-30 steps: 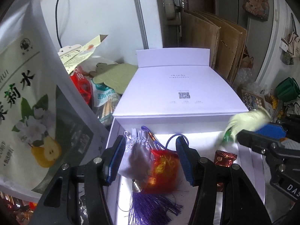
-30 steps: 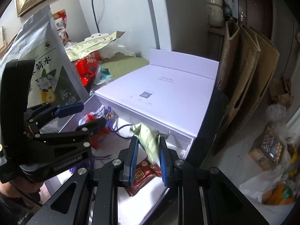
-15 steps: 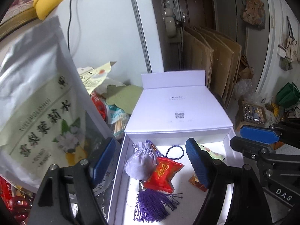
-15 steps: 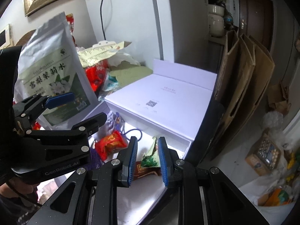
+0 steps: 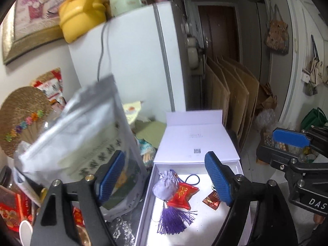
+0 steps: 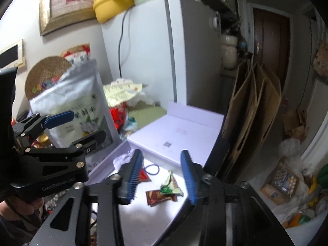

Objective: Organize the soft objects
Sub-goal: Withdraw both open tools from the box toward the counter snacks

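Both grippers empty and raised above the open white box [image 5: 147,201]: left gripper [image 5: 164,179] spread wide, right gripper [image 6: 162,177] likewise wide, nothing between the pads. Grouped on the box floor, presumably to keep the soft items together: grey pouch [image 5: 165,186] and red sachet [image 5: 183,194] with purple tassel [image 5: 174,219] touching near the left wall, green packet [image 6: 170,187] overlapping brown wrapper [image 6: 158,197] toward the right wall. Silver bag [image 5: 82,135], blurred, upright just outside the left wall, possibly next.

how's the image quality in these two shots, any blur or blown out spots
Left wrist view: silver pouch smeared by motion blur, white box floor blown out. Right wrist view: softer overall, box floor glare beside the green packet, fisheye bending the fridge edges.
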`<state>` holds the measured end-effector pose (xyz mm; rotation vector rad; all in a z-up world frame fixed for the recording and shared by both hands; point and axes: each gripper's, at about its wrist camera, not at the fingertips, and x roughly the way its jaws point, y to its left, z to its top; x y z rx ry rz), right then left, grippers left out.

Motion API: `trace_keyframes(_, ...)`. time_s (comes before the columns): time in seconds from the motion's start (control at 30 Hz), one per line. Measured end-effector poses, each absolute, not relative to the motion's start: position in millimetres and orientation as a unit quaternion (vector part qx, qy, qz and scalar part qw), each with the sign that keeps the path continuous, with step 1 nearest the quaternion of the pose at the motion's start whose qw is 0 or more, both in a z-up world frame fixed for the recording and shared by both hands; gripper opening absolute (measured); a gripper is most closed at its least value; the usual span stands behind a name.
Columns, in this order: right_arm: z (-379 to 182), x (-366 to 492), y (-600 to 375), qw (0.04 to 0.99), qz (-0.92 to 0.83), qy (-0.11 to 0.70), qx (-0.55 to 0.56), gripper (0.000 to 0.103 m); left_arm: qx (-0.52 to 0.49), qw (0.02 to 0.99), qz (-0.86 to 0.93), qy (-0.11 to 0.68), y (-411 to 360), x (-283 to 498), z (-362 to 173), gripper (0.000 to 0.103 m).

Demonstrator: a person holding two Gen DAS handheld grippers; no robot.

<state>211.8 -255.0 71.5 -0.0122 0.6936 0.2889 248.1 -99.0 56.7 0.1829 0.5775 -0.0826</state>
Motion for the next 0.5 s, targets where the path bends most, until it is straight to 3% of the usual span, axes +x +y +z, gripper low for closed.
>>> trace_keyframes(0.2,101.4,186.3,-251.2,0.941,0.145,0.305,-0.002,0.057,0.072,0.963,-0.045,0.256,-87.6,210.4,89.5,0.083)
trace_keyframes(0.3,114.6,169.2,-246.4,0.946,0.146,0.288,-0.008,0.070,0.069,0.965,-0.046,0.248,-83.1,188.9,100.2,0.083)
trace_keyframes(0.5,137.8,126.3,-233.0,0.954,0.159,0.254,-0.023,0.077,0.066,0.970,-0.051,0.227,-73.6,144.5,114.8,0.083)
